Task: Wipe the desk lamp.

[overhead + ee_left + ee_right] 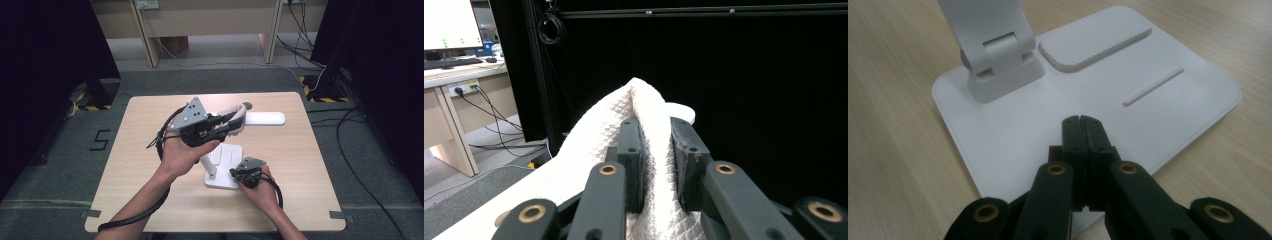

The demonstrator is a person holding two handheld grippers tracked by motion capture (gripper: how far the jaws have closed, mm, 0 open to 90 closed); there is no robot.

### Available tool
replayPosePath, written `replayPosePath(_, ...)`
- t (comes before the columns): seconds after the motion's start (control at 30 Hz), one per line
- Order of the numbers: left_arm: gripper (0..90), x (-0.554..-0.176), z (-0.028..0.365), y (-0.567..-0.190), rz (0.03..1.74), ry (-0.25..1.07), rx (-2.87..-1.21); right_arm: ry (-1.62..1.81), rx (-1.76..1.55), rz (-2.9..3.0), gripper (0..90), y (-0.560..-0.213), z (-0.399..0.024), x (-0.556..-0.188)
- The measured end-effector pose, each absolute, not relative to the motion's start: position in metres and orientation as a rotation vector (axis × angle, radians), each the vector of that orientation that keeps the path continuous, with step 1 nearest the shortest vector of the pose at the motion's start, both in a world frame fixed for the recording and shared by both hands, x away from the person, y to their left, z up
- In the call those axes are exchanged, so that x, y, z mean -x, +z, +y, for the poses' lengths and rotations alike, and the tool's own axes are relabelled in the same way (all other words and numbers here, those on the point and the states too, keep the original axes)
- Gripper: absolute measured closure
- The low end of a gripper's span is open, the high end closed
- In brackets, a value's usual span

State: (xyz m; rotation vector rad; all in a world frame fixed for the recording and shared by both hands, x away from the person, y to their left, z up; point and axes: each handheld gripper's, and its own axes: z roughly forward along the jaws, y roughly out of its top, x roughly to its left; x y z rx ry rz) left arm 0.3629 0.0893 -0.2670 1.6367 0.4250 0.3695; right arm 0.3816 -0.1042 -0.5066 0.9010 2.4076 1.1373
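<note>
High view: fixed above the person's side, looking forward and down; it takes in the whole surface [150,200], the floor around it and desks beyond, from well back.

Left gripper view: camera rides on the left tongs [234,121], raised above the surface and aimed level along its jaws, very near a white cloth [644,130] clamped between them; dark curtains and a desk at left lie behind.

Right gripper view: camera rides on the right tongs [1081,120], held low, aimed steeply down and very near the white lamp base [1013,130], jaws together over it.

Shared: the high view shows both tongs, the cloth [239,114] and the lamp base [226,161].
</note>
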Motion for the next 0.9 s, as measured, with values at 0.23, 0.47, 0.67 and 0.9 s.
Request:
replayPosePath(0.23,76.8,-0.363,0.087,-0.267,0.425,0.368,-1.637,1.138,-0.902,2.408,90.0,-0.507,-0.104,-0.382)
replayPosePath(0.47,76.8,-0.362,0.084,-0.267,0.421,0.365,-1.640,1.137,-0.901,2.408,90.0,-0.507,-0.104,-0.382)
replayPosePath(0.67,76.8,-0.362,0.081,-0.267,0.417,0.364,-1.643,1.136,-0.899,2.408,90.0,-0.507,-0.104,-0.382)
replayPosePath(0.9,76.8,-0.362,0.078,-0.266,0.413,0.361,-1.646,1.137,-0.901,2.407,90.0,-0.507,-0.104,-0.382)
